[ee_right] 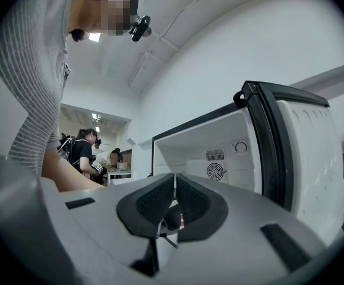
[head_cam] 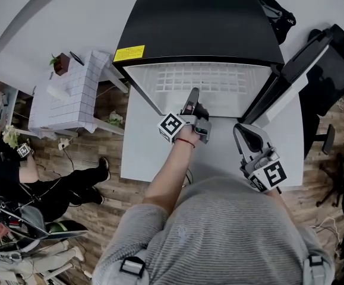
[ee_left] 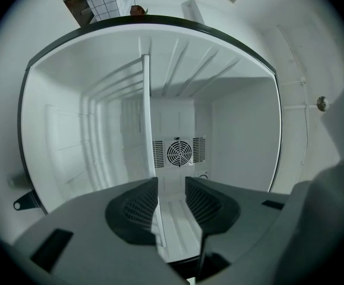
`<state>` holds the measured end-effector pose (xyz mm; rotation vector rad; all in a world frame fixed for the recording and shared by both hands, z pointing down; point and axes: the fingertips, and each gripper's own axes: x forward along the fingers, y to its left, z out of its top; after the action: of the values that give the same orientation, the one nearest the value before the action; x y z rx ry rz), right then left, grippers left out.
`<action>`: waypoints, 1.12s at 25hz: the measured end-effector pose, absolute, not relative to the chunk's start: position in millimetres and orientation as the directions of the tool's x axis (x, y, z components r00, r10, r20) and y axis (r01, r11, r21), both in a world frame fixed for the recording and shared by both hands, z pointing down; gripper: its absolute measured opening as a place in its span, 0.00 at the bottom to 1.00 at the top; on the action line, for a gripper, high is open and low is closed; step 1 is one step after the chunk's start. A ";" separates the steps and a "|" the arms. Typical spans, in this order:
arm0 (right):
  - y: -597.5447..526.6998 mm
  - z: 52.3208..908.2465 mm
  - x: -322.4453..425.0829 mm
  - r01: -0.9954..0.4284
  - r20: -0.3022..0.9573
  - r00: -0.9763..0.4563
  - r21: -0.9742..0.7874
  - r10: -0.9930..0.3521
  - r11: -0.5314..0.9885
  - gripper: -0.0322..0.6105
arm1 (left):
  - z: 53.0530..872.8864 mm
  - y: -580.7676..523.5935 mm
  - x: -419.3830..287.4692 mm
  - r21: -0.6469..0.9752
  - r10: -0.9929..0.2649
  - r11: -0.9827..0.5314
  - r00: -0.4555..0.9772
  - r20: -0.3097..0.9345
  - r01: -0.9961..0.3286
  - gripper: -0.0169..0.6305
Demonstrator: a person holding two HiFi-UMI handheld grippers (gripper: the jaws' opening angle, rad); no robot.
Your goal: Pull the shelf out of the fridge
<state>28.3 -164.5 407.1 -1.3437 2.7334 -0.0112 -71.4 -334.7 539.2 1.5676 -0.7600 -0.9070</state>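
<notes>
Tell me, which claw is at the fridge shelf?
The left claw, open at the edge of the white shelf; the right claw waits outside, shut.

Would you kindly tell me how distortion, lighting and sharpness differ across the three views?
Head view: fisheye bows the wooden floor at the rim; even light, the white wire shelf crisp. Left gripper view: black round vignette, soft shadows on the white fridge interior; the near left hand-held gripper is softer than the round fan grille. Right gripper view: bright ceiling lamp and mosaic patch at upper left.
</notes>
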 end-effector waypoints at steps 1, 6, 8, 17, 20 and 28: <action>-165.3 407.7 28.2 -0.789 -0.082 -0.608 -0.050 -0.790 0.613 0.07 | 539.1 -334.8 -71.0 0.984 -0.851 -0.180 0.501 -0.155 -0.001 0.23; -169.4 409.1 26.9 -0.788 -0.077 -0.611 -0.043 -0.788 0.614 0.07 | 544.0 -331.5 -70.1 0.989 -0.848 -0.146 0.513 -0.129 0.007 0.24; -169.5 410.3 26.0 -0.787 -0.073 -0.612 -0.044 -0.787 0.616 0.07 | 550.4 -330.2 -67.7 0.991 -0.844 -0.133 0.525 -0.113 0.001 0.24; -165.4 410.3 23.7 -0.780 -0.067 -0.622 -0.039 -0.780 0.625 0.07 | 563.3 -353.0 -60.9 0.994 -0.843 -0.092 0.527 -0.108 0.056 0.25; -165.3 410.1 25.7 -0.785 -0.073 -0.615 -0.032 -0.785 0.618 0.07 | 565.5 -357.9 -60.8 0.994 -0.853 -0.093 0.510 -0.111 0.061 0.25; -157.5 419.6 19.7 -0.758 -0.029 -0.648 -0.070 -0.761 0.648 0.07 | 555.5 -380.8 -57.7 0.994 -0.882 -0.105 0.458 -0.113 0.041 0.25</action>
<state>19.7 -157.5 419.6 -1.2925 2.8012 -0.0788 -57.7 -380.8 555.5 1.4673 -0.7832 -0.9325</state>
